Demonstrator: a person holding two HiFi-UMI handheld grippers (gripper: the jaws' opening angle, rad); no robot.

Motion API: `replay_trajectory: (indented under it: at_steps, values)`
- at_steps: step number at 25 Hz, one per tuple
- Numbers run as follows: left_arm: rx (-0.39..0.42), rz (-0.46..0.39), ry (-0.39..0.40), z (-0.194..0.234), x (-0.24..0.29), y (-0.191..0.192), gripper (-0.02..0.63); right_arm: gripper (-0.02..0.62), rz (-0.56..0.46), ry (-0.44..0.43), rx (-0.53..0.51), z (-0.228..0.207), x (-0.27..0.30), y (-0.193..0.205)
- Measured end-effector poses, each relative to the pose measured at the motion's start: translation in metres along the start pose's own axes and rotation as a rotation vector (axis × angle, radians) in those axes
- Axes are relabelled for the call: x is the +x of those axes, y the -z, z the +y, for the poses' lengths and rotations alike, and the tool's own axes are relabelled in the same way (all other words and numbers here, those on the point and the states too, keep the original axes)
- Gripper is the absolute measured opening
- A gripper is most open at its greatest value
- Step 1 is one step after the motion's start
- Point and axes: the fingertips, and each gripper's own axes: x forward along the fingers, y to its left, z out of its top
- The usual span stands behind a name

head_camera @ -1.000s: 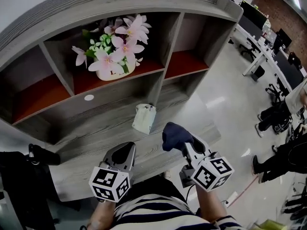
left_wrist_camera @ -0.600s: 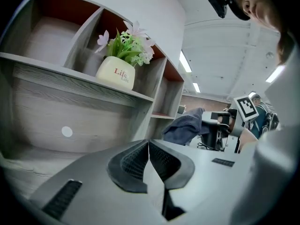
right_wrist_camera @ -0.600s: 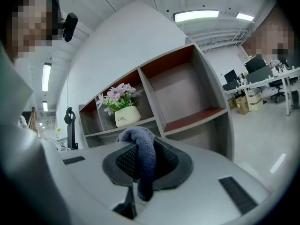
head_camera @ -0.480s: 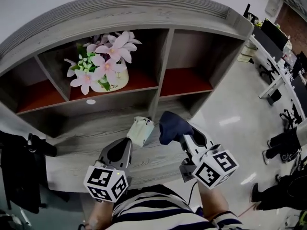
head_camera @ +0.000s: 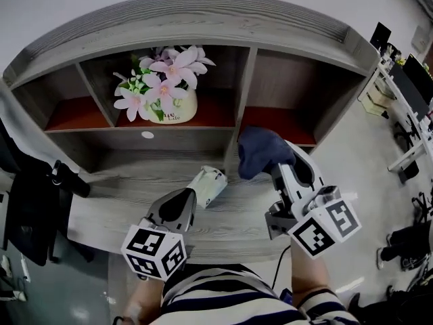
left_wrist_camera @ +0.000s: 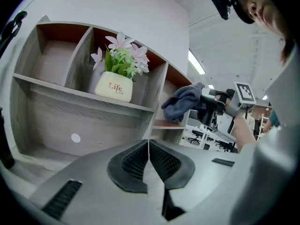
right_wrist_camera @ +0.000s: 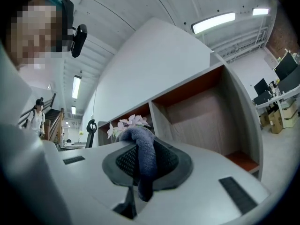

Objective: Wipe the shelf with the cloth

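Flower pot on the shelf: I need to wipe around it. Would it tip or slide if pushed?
The flower pot looks squat and wide-based, so it would probably slide rather than tip. The flowers rise tall above it, so push low. It looks glazed, perhaps ceramic: likely breakable.

One shelf, one cloth, one flower pot, two tools.

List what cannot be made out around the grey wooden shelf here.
- Head view: the dark blue cloth covers the right gripper's jaw tips and part of the grey wooden shelf's right compartment floor.
- Head view: the left gripper hides the pale crumpled packet's near end; contact unclear.
- Left gripper view: packet outside the frame.
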Motion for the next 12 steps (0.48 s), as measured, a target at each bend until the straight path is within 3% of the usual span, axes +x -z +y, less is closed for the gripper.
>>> replay_trajectory:
  at_steps: [6, 12]
  values:
    - [-0.007, -0.075, -0.046, -0.009, -0.005, -0.009, 0.021, 0.054, -0.096, -0.113, -0.057, 0.014, 0.012, -0.042]
    - [0.009, -0.124, -0.055, -0.020, -0.012, -0.018, 0.021, 0.054, -0.204, -0.149, -0.106, 0.019, 0.023, -0.083]
